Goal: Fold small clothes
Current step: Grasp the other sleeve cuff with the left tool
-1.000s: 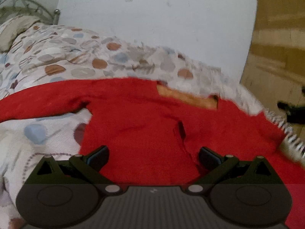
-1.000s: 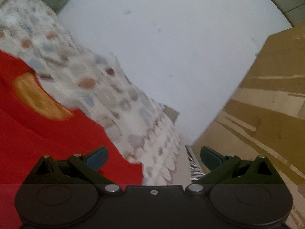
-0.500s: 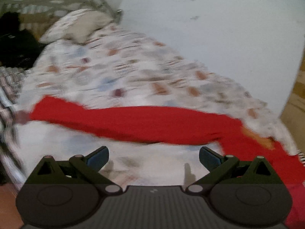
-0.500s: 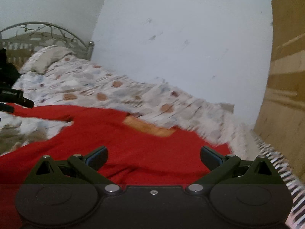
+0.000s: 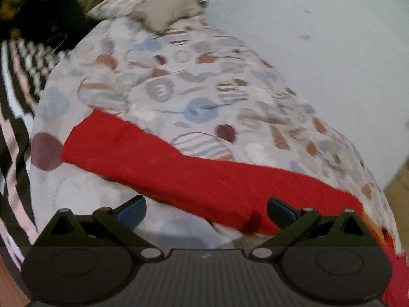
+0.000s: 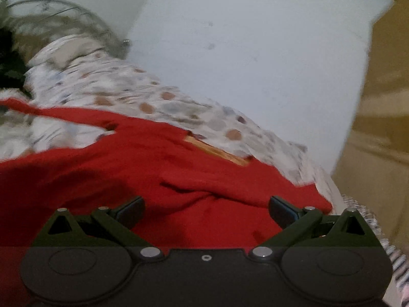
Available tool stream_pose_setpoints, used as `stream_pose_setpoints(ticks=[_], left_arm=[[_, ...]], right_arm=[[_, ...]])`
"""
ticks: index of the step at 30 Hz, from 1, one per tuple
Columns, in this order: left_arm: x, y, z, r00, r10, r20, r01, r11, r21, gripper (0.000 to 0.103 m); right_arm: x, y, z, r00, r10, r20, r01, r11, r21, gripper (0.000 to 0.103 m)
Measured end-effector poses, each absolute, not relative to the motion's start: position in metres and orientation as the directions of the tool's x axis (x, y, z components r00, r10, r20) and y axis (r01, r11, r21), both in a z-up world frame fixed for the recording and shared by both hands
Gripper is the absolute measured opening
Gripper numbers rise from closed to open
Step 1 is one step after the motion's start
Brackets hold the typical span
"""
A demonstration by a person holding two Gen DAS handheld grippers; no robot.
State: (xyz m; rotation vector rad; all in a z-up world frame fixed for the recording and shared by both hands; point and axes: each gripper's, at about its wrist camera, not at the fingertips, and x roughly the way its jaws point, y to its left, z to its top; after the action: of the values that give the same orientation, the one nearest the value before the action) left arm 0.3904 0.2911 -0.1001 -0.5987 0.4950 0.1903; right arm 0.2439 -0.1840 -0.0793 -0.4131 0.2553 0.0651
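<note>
A red long-sleeved sweater [image 6: 158, 168] lies spread on the bed, with an orange inner collar [image 6: 217, 151] at its neck. In the left wrist view one long red sleeve [image 5: 179, 171] stretches out to the left over the duvet. My left gripper [image 5: 205, 211] is open and empty, just above the sleeve's lower edge. My right gripper [image 6: 207, 211] is open and empty over the sweater's body, near a raised fold [image 6: 204, 192].
The bed has a white duvet [image 5: 204, 84] with coloured spots and a pillow [image 5: 153, 7] at the metal headboard [image 6: 64, 10]. A white wall [image 6: 242, 51] runs along the far side. A black-and-white striped blanket [image 5: 18, 76] lies at the left. A brown wooden panel [image 6: 383, 102] stands at the right.
Both grippers have swung to the left and stayed open. The left view has moved from the sweater's body out along the sleeve. The right view has moved from the bed edge onto the sweater's body.
</note>
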Motion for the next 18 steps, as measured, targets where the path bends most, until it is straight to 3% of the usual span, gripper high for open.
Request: stream_pose_setpoints(ticks=[7, 9, 11, 15, 18], left_arm=[[0.398, 0.315, -0.112, 0.887, 0.084, -0.453, -0.371, 0.716, -0.592, 0.102], [0.391, 0.317, -0.112, 0.888, 0.156, -0.432, -0.416, 0.670, -0.615, 0.093], [0.387, 0.319, -0.112, 0.883, 0.225, -0.412, -0.456, 0.620, -0.638, 0.077], [0.385, 0.320, -0.109, 0.854, 0.349, -0.387, -0.520, 0.605, -0.603, 0.053], [0.391, 0.324, -0.107, 0.840, 0.359, -0.407, -0.541, 0.617, -0.572, 0.022]], right_arm=[[0.247, -0.174, -0.087, 0.967, -0.038, -0.253, -0.083, 0.889, -0.451, 0.103], [0.250, -0.176, -0.087, 0.963, -0.049, -0.267, -0.075, 0.897, -0.436, 0.103], [0.251, -0.178, -0.088, 0.959, -0.051, -0.280, -0.075, 0.903, -0.422, 0.103], [0.254, -0.177, -0.090, 0.952, -0.060, -0.300, -0.078, 0.901, -0.427, 0.103], [0.253, -0.175, -0.092, 0.952, -0.059, -0.300, -0.084, 0.893, -0.441, 0.103]])
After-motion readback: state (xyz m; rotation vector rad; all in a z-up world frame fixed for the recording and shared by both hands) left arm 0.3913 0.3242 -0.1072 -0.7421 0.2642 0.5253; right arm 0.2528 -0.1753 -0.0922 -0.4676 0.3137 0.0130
